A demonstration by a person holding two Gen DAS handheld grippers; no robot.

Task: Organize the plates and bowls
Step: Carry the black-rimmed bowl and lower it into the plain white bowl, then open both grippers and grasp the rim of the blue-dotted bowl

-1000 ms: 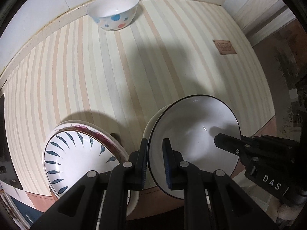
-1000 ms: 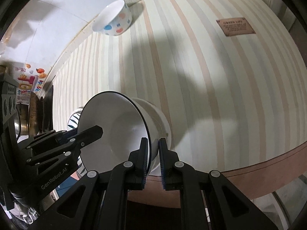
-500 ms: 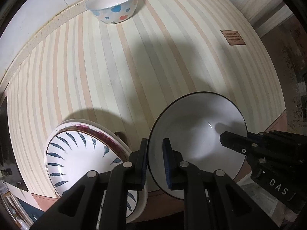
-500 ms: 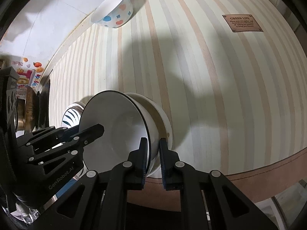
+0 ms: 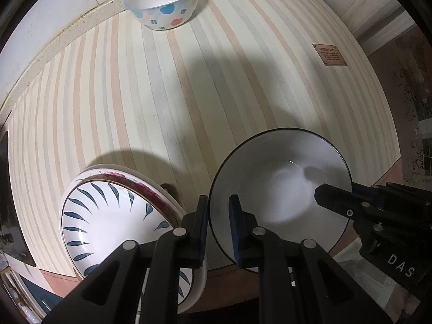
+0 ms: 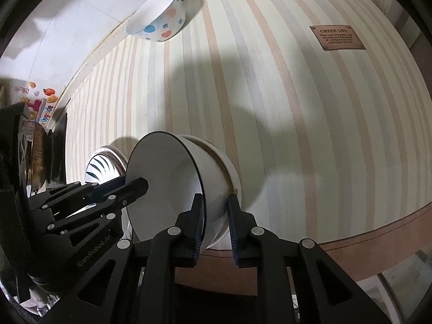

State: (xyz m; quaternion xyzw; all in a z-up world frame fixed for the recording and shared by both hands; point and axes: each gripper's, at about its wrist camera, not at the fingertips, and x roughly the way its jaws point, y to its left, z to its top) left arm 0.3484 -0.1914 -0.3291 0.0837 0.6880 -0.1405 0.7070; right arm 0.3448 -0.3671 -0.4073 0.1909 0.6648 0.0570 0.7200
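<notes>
A white bowl with a thin black rim [image 5: 278, 186] sits nested in a second white bowl [image 6: 229, 167] at the table's near edge. My left gripper [image 5: 218, 224] is shut on its left rim. My right gripper [image 6: 214, 216] straddles its right rim with the jaws a little apart; it also shows in the left wrist view [image 5: 334, 197]. A stack of plates topped by a blue leaf-pattern plate [image 5: 108, 221] lies to the left. A spotted bowl [image 5: 164, 4] stands at the far wall.
The striped tabletop [image 5: 189, 94] stretches between the near dishes and the spotted bowl. A small brown label [image 5: 329, 54] is fixed at the right. Dark kitchen items and a colourful sticker [image 6: 40, 102] sit at the far left.
My right gripper's jaws have opened slightly on the bowl rim. Both views have shifted a little, with the spotted bowl drawn nearer in frame.
</notes>
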